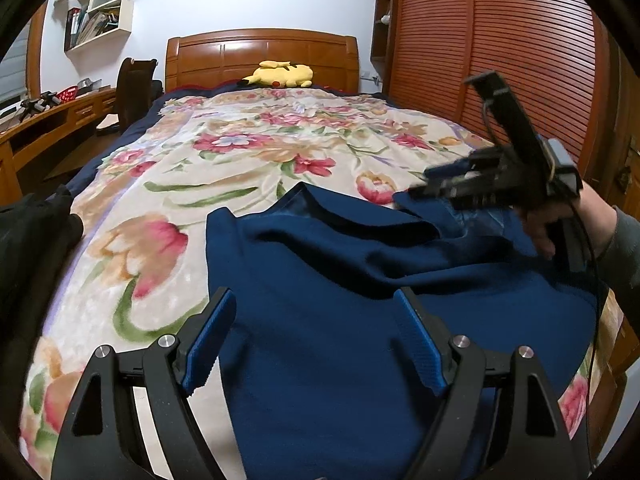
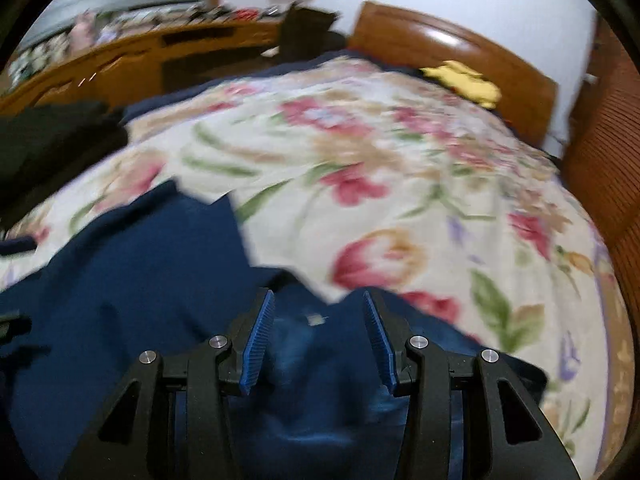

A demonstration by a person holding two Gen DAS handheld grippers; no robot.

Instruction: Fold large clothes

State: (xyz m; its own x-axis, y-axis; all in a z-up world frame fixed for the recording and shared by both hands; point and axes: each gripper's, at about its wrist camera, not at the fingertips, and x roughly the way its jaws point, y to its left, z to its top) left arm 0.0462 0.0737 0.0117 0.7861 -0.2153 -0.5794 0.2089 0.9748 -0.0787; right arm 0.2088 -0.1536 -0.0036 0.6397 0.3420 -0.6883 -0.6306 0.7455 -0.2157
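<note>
— Garment [image 1: 360, 320] first: one dark blue piece, lying on the bed [image 1: 248, 152], in the lower middle of the left wrist view. How will it handle?

— I judge it soft, limp and fairly light; it wrinkles and will sag. Better to take an edge or a corner, not the middle.

— And the fingers?

— Left gripper [image 1: 316, 336] is released, its fingers wide over the cloth, pinching nothing. Right gripper [image 2: 318, 344], at the garment's far edge, has fingers half apart; blue cloth bulges between them, but the blur hides whether they pinch it.

— Counts?

— One blue garment, two grippers, one yellow plush toy [image 1: 280, 74], one dark cloth pile [image 1: 36, 232] at the left.
</note>
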